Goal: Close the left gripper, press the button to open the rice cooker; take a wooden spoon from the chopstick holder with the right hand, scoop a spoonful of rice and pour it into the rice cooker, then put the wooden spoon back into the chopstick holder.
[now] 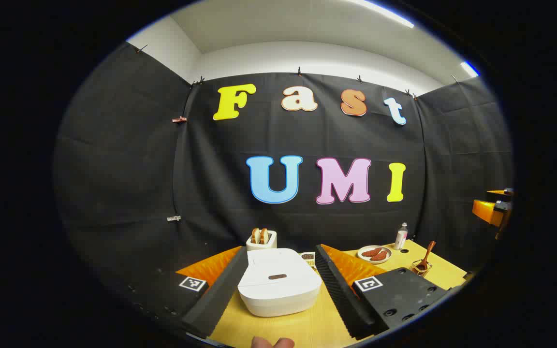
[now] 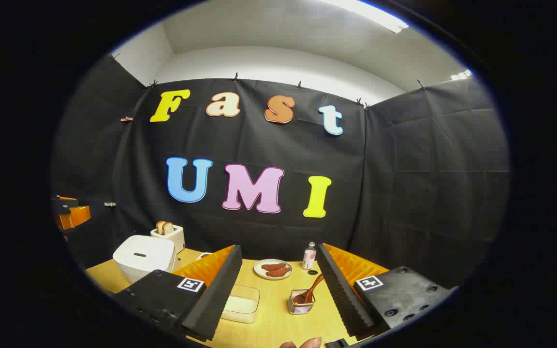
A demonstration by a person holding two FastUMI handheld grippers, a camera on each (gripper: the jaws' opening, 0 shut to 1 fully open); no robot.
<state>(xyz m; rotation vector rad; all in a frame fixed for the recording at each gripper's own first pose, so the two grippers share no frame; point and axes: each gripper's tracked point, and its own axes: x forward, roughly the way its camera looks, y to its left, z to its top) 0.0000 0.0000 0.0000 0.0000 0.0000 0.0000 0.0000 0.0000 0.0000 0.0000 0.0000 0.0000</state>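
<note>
Left gripper (image 1: 281, 290) open | rice cooker (image 1: 278, 285) lid down | wooden spoon (image 2: 311, 291) bowl hidden in chopstick holder (image 2: 300, 302)

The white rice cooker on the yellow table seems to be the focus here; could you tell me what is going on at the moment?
Nothing is being handled yet. A person holds the left gripper, jaws open, in front of the closed white rice cooker without touching it. The right gripper, also open and empty, faces the brown wooden spoon standing in the small metal chopstick holder. The clear plastic container of white rice sits beside it on the yellow wooden table.
</note>
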